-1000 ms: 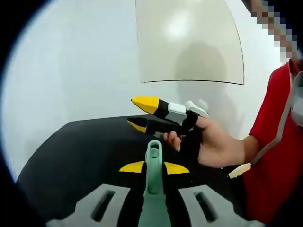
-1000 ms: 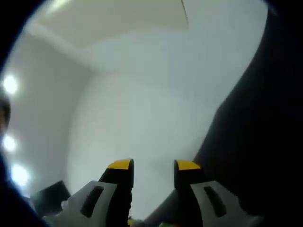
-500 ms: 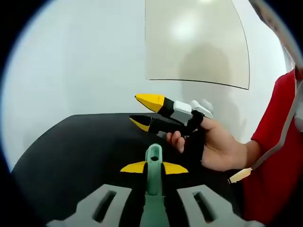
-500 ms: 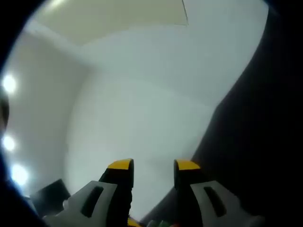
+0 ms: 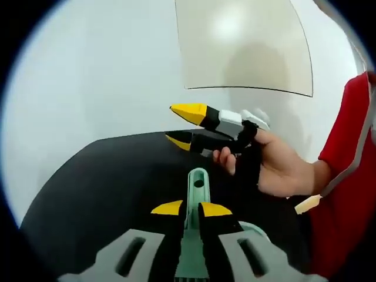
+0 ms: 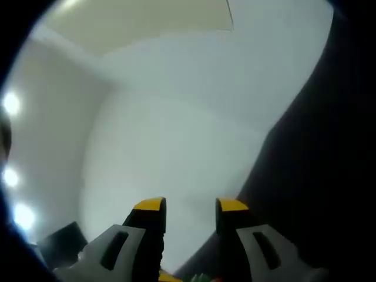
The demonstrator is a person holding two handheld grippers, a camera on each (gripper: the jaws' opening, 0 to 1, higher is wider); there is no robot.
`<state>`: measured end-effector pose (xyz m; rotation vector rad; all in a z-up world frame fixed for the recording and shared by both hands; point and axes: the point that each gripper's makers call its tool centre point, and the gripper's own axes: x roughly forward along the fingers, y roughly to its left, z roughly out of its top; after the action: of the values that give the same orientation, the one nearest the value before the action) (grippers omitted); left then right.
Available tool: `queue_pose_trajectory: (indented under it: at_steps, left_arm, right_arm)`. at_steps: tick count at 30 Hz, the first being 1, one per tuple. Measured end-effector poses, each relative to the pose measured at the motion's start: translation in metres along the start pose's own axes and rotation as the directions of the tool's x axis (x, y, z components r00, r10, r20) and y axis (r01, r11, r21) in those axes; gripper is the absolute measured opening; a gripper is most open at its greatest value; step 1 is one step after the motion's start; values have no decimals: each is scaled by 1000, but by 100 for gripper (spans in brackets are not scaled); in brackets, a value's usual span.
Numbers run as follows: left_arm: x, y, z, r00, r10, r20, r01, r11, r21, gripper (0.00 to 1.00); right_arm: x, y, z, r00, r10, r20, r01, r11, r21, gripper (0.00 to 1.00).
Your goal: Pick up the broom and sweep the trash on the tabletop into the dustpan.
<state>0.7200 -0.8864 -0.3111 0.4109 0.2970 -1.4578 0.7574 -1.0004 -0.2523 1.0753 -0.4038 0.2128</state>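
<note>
In the left gripper view my left gripper [image 5: 191,208] is shut on a pale green handle [image 5: 198,179] with a hanging hole at its end. The handle pokes out past the yellow tips, over the black tabletop [image 5: 106,188]. What the handle belongs to is hidden below the jaws. Beyond it, a person's hand [image 5: 276,167] holds my right gripper [image 5: 181,124] sideways above the table, jaws apart and holding nothing. In the right gripper view my right gripper [image 6: 191,205] stands open against a white wall. Small yellow, green and red bits [image 6: 200,276] peek out at the bottom edge.
A white wall [image 5: 106,76] with a beige panel [image 5: 247,47] rises behind the table. The person's red sleeve [image 5: 346,194] is at the right. In the right gripper view the dark tabletop [image 6: 317,176] runs up the right side, and a dark box [image 6: 59,241] sits low on the left.
The left gripper view has shifted a little, and the green handle reaches slightly further past the tips. The hand with the right gripper has drifted a bit up and right. The right gripper view is almost unchanged.
</note>
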Motion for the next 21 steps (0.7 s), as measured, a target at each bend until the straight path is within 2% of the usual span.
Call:
queue_pose_trajectory:
  at_steps: [6, 9, 12, 16, 17, 18, 19, 20, 21]
  left_arm:
    - [0, 3, -2, 1000, 8, 8, -8, 1000, 5, 8]
    - [-1, 4, -10, 1000, 18, -3, -18, 1000, 8, 7]
    - [-8, 5, -10, 999, 24, 24, -24, 1000, -21, 7]
    - [-24, 4, -15, 997, 74, 17, -74, 997, 11, 8]
    - [-28, 7, -20, 996, 93, -13, -92, 994, 51, 8]
    - [-32, 5, -26, 993, 114, -35, -111, 989, 93, 8]
    - [-36, 5, -30, 991, 130, -42, -124, 984, 132, 8]
    - [-40, 0, -32, 991, 131, -28, -127, 983, 130, 8]
    - [-44, -3, -35, 991, 129, -27, -125, 985, 122, 8]
  right_arm:
    - [-1, 1, -1, 1000, 0, -5, 0, 1000, -1, 35]
    - [1, -2, -1, 1000, -1, -8, 1, 1000, -1, 35]
    - [1, -3, 0, 1000, 0, -10, 0, 1000, 0, 35]
    - [1, -1, -4, 1000, 7, -26, -7, 1000, 5, 35]
    - [1, -2, -7, 999, -2, -45, 2, 1000, 15, 35]
    - [0, -7, -20, 991, -40, -124, 46, 998, 49, 35]
    - [-4, -14, -37, 967, -99, -237, 124, 988, 95, 35]
    - [-8, -19, -47, 939, -145, -312, 180, 980, 84, 35]
    - [-10, -17, -47, 933, -154, -326, 189, 979, 78, 35]
